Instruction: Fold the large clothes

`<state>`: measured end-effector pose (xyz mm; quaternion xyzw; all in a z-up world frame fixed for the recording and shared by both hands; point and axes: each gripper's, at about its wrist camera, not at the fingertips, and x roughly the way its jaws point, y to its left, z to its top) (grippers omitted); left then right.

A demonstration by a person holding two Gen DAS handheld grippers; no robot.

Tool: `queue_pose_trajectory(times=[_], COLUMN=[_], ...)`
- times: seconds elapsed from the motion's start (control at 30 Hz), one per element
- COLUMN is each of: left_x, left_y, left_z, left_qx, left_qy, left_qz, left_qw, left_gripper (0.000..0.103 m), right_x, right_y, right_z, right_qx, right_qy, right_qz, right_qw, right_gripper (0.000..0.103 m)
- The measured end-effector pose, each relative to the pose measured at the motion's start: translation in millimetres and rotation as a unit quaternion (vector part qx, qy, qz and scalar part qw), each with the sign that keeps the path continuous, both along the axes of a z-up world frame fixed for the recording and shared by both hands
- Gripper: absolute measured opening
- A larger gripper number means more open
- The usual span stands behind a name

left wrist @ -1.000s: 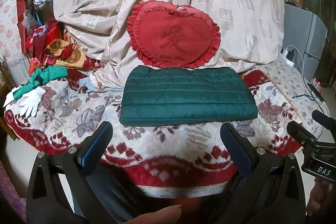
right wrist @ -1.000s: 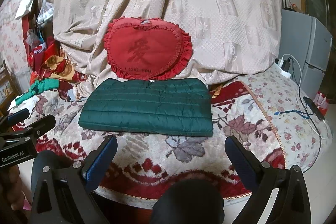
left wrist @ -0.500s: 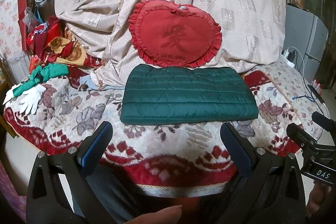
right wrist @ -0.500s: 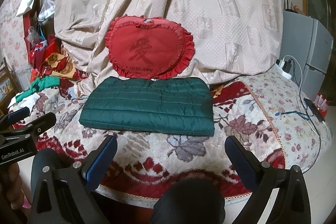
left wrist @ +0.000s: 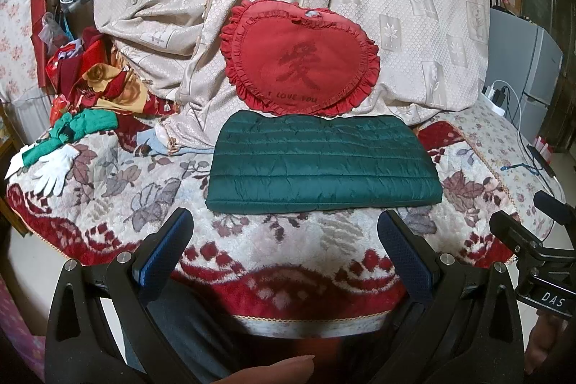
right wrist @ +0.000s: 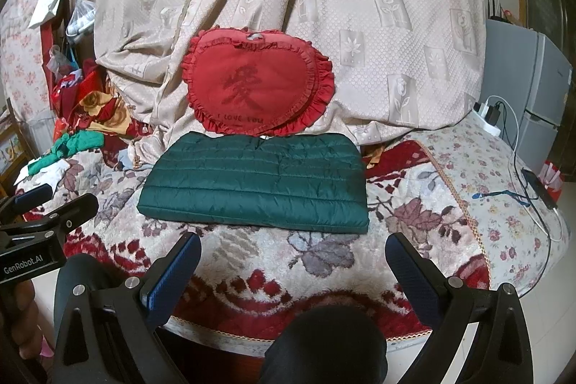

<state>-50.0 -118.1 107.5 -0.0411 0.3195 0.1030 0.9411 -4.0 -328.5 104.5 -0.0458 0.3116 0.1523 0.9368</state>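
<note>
The bed [left wrist: 108, 182] is carrying the green jacket [left wrist: 324, 164], folded into a flat rectangle just in front of the heart pillow [left wrist: 302, 63], long axis running left-right. It's lying straight ahead of both grippers, apart from them. Left gripper [left wrist: 288, 240] and right gripper [right wrist: 291, 254] are both hanging released, holding nothing, about equally near. Compared to a second ago, basically nothing's moving.

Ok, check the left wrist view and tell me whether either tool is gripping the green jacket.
No: the green jacket lies folded flat on the bed, with the left tool open and short of it.
</note>
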Motion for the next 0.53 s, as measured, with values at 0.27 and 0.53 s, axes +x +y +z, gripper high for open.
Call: queue_pose_trajectory(times=[0.27, 0.53], left_x=[0.2, -2.5], left_y=[-0.3, -4.4], left_z=[-0.4, 1.3], left_qx=[0.000, -0.004], left_qy=[0.000, -0.012], left_qz=[0.000, 0.000], left_qw=[1.0000, 0.9999], left_gripper=[0.103, 0.103], right_x=[0.5, 1.0], right_y=[0.2, -0.1], right_z=[-0.1, -0.7], right_qx=[0.000, -0.001], right_qy=[0.000, 0.001], right_qz=[0.002, 0.002], right_qw=[1.000, 1.000], right_gripper=[0.101, 0.101])
